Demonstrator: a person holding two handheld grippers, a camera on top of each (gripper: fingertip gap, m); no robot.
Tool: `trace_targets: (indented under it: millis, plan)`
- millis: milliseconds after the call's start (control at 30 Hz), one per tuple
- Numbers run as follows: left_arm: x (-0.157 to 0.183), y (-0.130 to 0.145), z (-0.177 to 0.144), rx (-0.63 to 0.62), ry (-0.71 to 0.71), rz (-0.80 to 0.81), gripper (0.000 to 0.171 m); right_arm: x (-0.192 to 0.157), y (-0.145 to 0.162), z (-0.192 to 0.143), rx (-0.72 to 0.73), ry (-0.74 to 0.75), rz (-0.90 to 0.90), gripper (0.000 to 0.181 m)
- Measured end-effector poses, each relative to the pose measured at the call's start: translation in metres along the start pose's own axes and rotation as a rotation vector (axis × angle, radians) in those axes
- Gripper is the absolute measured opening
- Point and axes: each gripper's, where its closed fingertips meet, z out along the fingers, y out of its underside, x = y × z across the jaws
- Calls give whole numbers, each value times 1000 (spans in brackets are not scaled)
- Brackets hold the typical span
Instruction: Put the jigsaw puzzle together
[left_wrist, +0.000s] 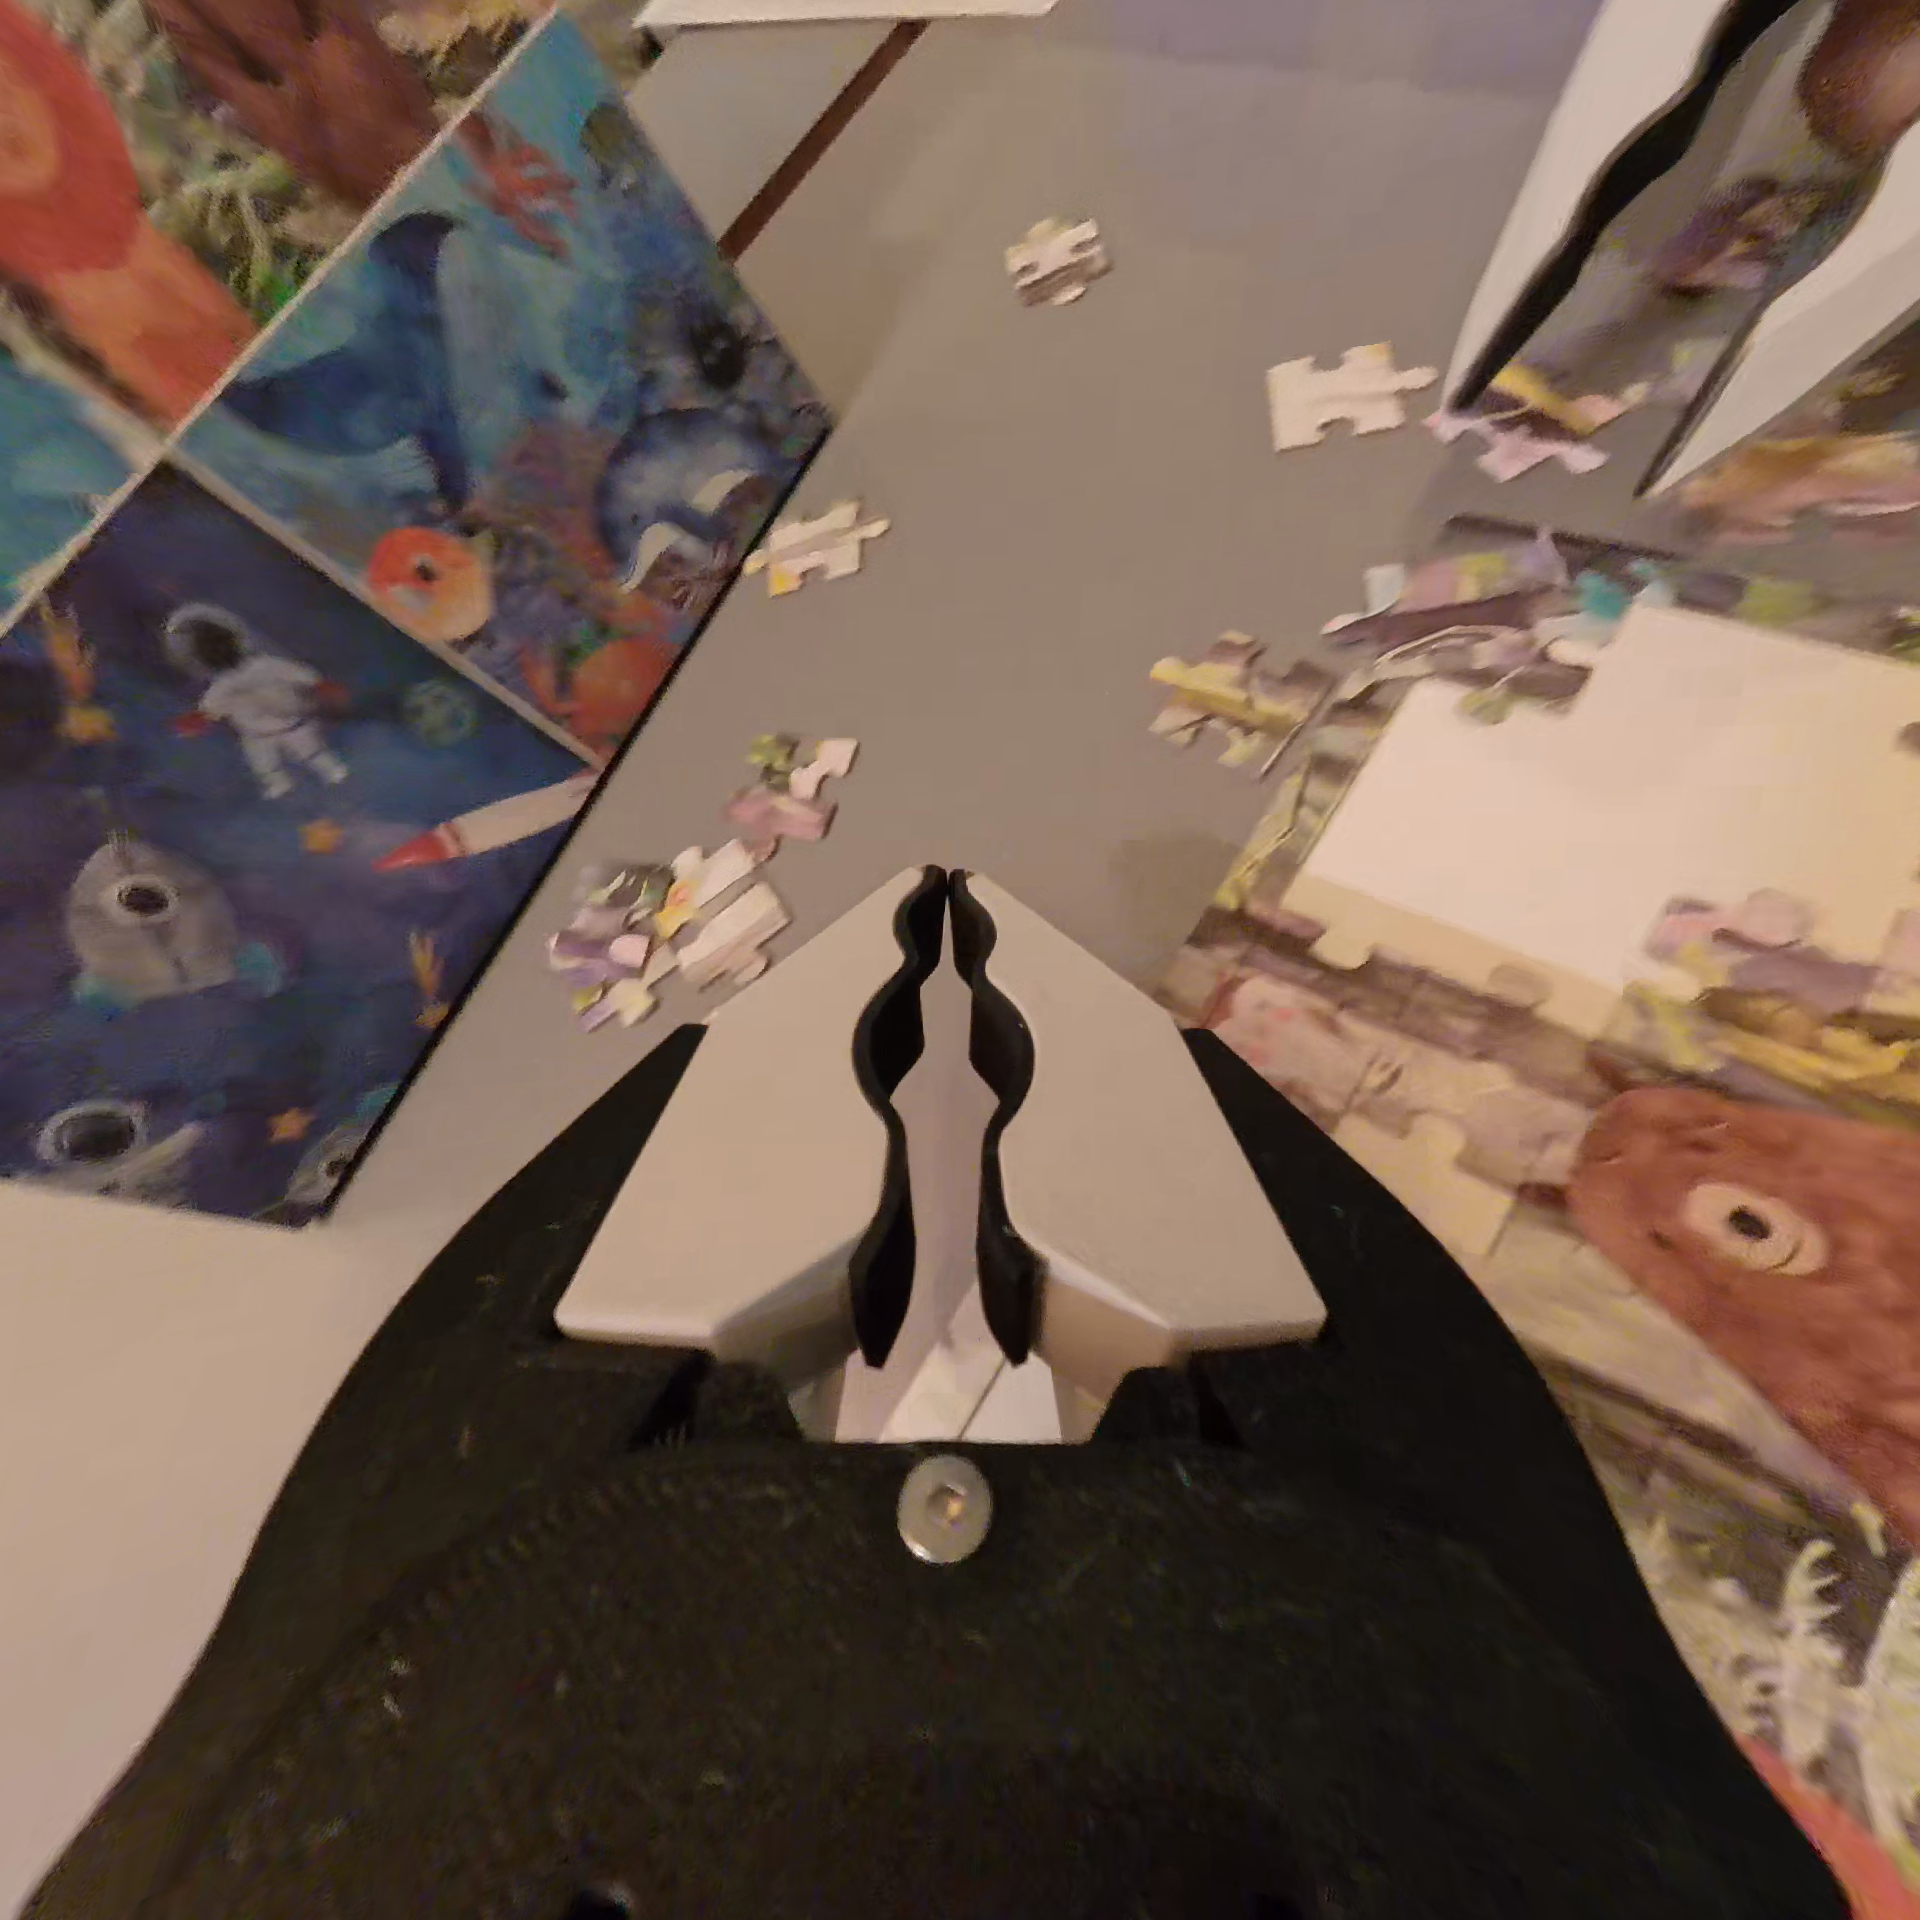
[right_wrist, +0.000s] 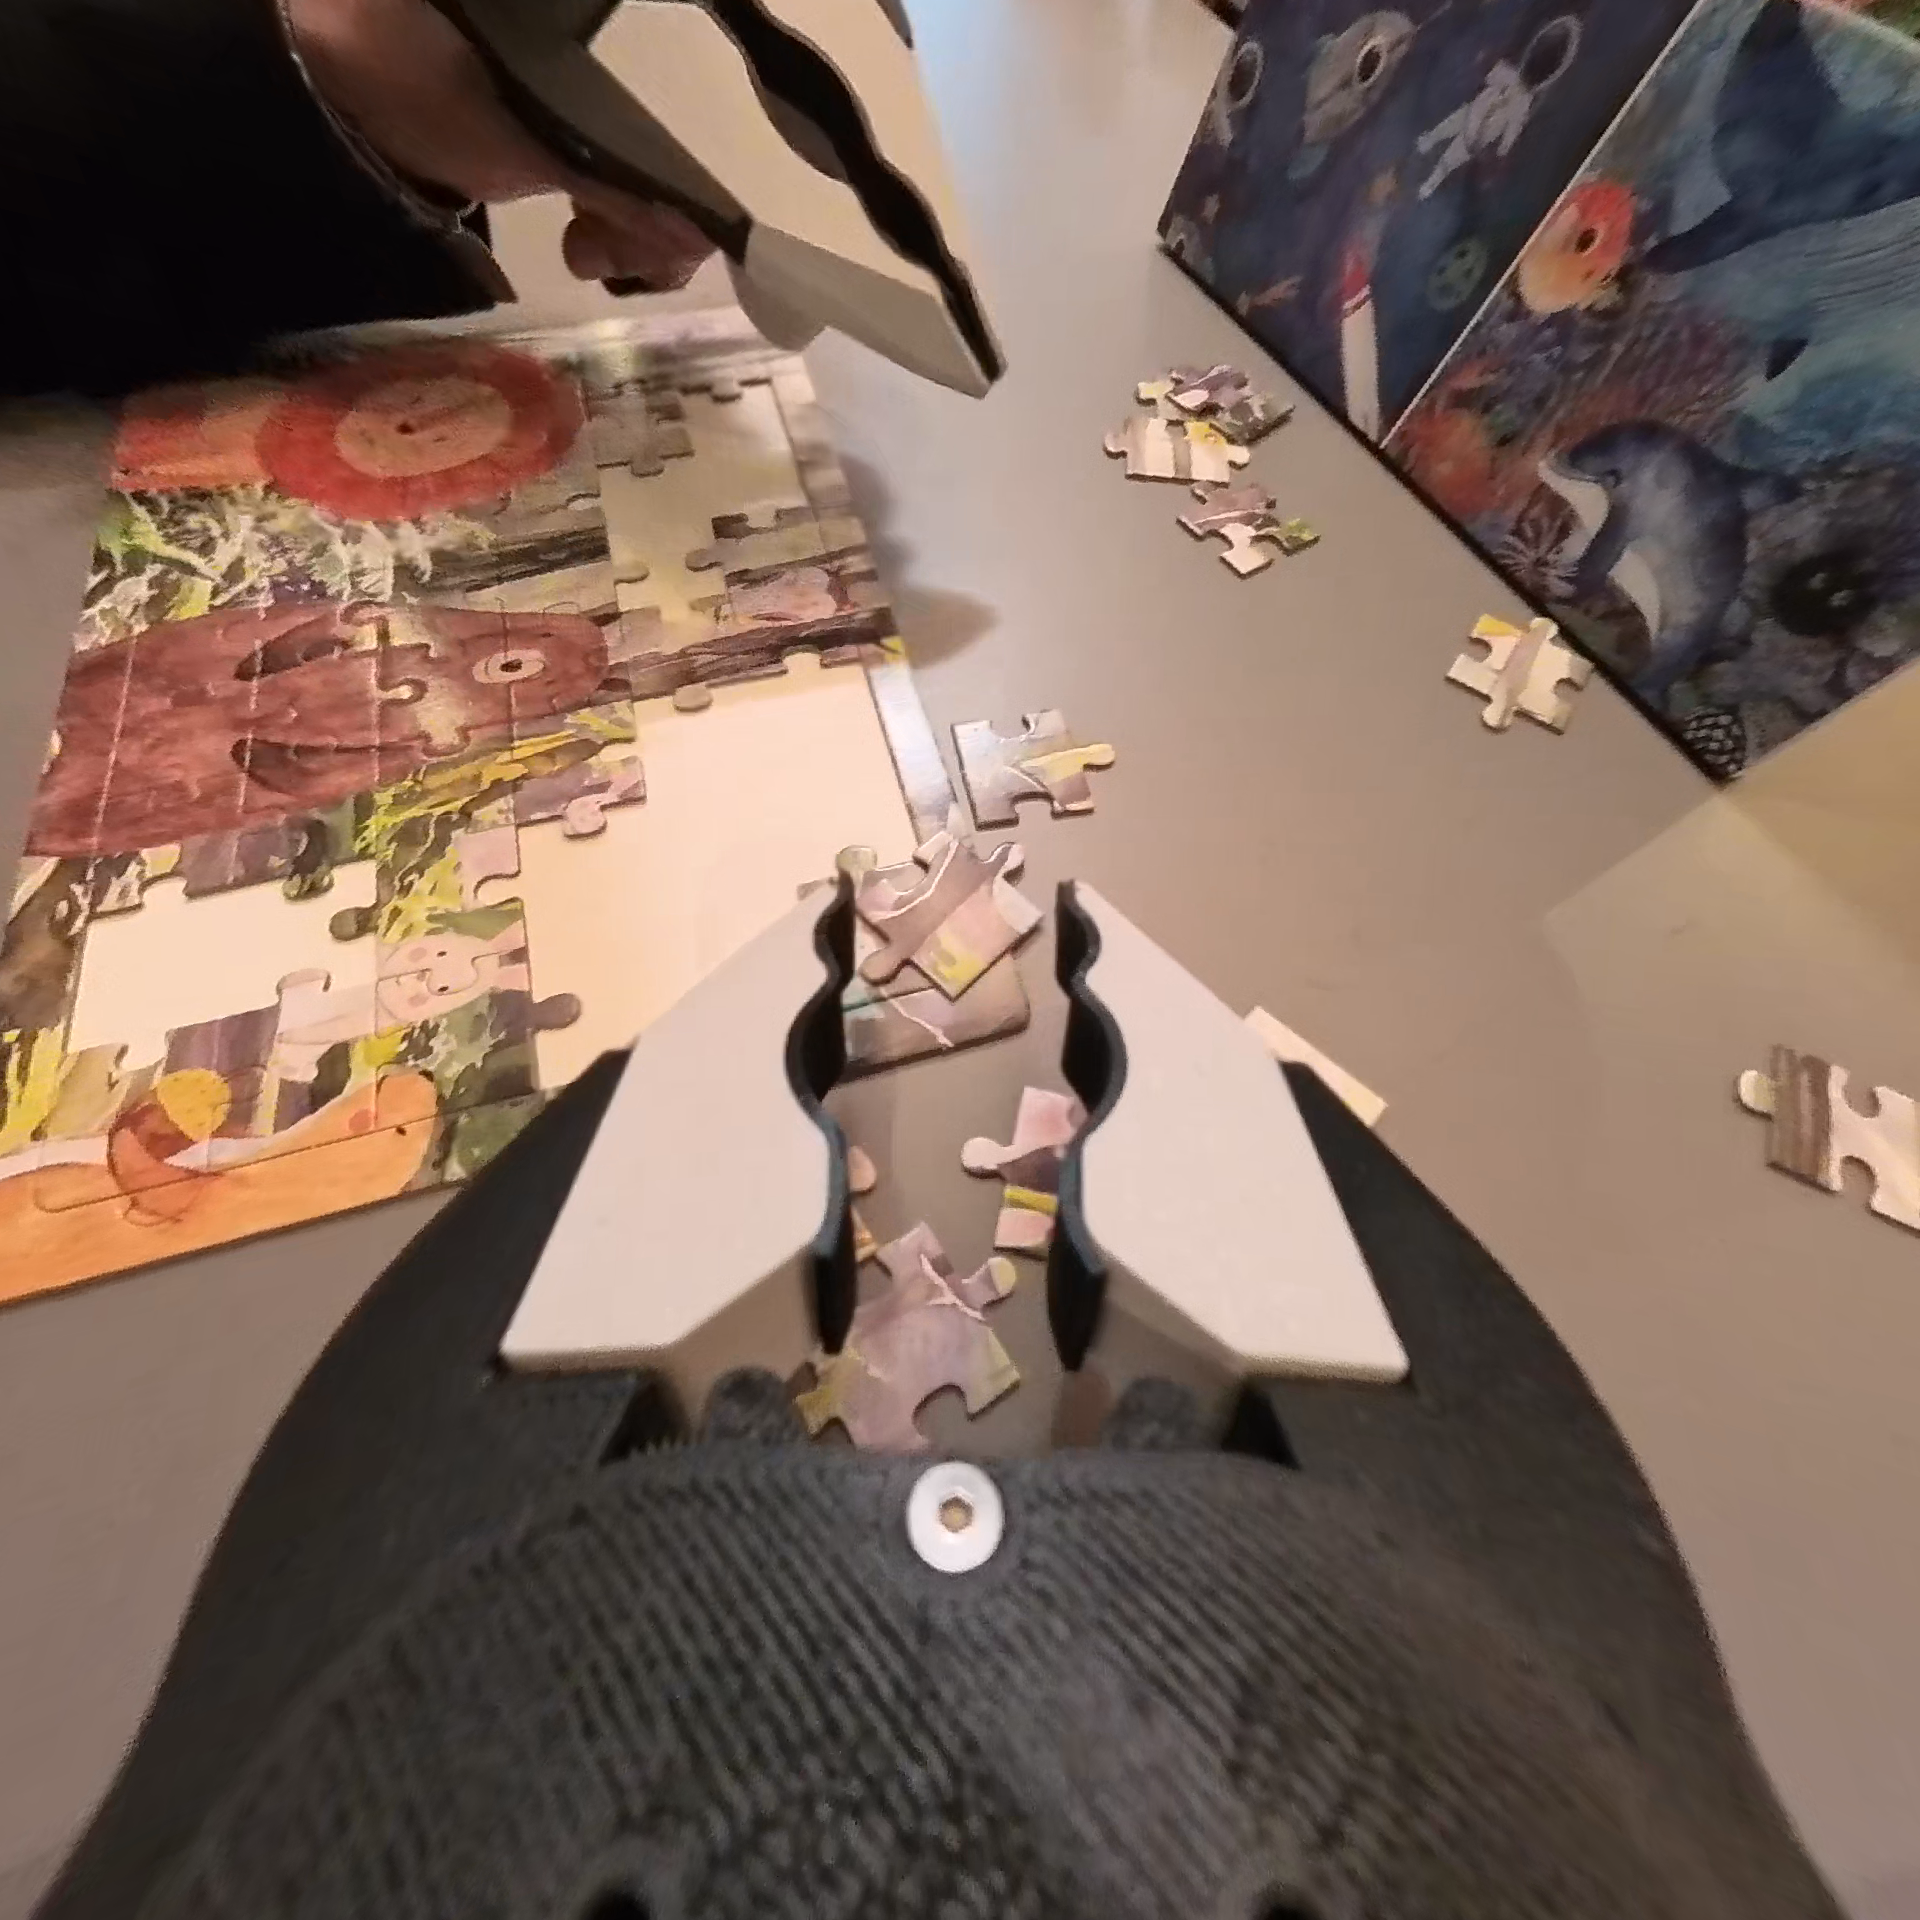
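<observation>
Left wrist view: left tongs (left_wrist: 948, 873) pressed together at the tips, nothing between them, held above the grey surface (left_wrist: 1091, 468) between the picture box (left_wrist: 343, 582) and the jigsaw puzzle (left_wrist: 1558, 1039). Looks parked clear so the other tool has room. A cluster of loose pieces (left_wrist: 670, 925) lies just ahead of the tips on the box side, more scattered further up the surface. Right tongs (left_wrist: 1558, 436) show at the top right, tips down at a small piece (left_wrist: 1507, 436) by the puzzle's edge; blur hides whether they touch it

Right wrist view: right tongs (right_wrist: 951, 894) apart, straddling a small heap of overlapping pieces (right_wrist: 940, 925) just off the puzzle's edge. Probably lining up a pick; nothing clamped yet. Puzzle board (right_wrist: 343, 779) is partly filled: lion and bear done, several pale gaps open. Left tongs (right_wrist: 966, 343) hang above the puzzle's far corner, closed. Stacked pieces are the risk: grabbing two at once or flipping the upper one
</observation>
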Motion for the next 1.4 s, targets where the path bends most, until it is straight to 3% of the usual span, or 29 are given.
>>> trace_targets:
  millis: [67, 133, 233, 633, 933, 1067, 1233, 1400]
  plan:
    - [-9, 12, -3, -7, 36, -70, 0, 4, 3, 1, 0, 15, 5, 39]
    - [-1, 16, -10, -1, 166, -132, 0, 3, 3, 1, 17, 8, 6, 43]
    - [15, 25, -23, -32, 311, -95, 0, 3, -4, -3, 65, 2, 7, 45]
    - [18, 17, -37, 101, 387, -102, 16, 4, -1, 0, 43, 3, 18, 43]
    - [42, 15, -34, 88, 459, -43, 19, -4, 6, 7, -22, -39, -11, 46]
    - [67, -9, -40, 173, 557, -61, 29, -3, 8, 18, -63, -71, -10, 48]
    - [99, -13, -32, 129, 563, 42, 41, -3, 18, 28, -157, -149, 47, 55]
    - [126, -19, -32, 114, 604, 95, 39, -15, 27, 17, -174, -157, 31, 38]
